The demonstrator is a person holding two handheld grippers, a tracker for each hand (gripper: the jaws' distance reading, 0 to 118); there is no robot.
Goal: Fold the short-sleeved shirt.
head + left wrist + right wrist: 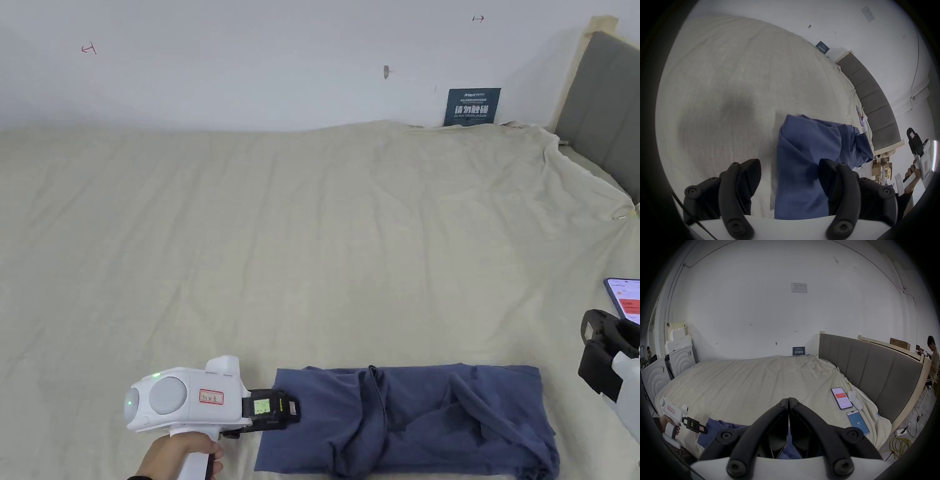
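Left gripper (789, 172) jaws spread wide, empty, over near end of folded blue shirt (804, 162). Right gripper (788, 400) jaws pressed together, empty, above shirt's other end.

A bedroom — sheeted bed (281, 219), padded headboard (875, 369).

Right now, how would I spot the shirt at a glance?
Find the wide beige bed sheet. At its near edge, beside the open left gripper, lies the dark blue shirt: the one crumpled blue cloth, unlike the flat phone farther right.
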